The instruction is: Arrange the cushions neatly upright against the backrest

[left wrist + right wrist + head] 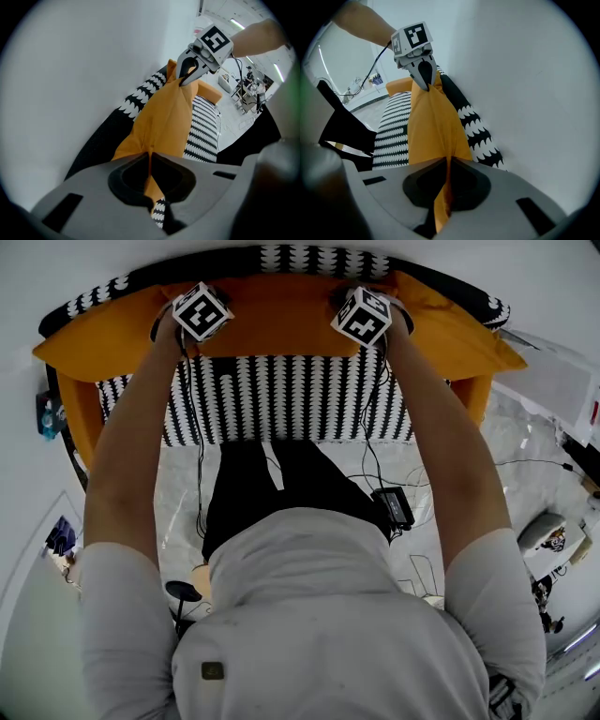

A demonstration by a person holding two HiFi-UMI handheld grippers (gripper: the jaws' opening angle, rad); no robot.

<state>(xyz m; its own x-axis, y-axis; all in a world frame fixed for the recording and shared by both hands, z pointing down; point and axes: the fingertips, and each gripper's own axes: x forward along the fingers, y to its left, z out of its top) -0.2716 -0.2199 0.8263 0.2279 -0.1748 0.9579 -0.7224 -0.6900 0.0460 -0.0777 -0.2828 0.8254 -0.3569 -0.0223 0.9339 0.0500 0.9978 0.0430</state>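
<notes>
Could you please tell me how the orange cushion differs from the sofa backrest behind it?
The orange cushion is plain, while the backrest is black with rows of white tooth shapes. The cushion is pinched at its top edge by the left hand-held gripper and the right hand-held gripper, while the backrest is ungripped and stands against the white wall. Both look fabric-covered.
</notes>
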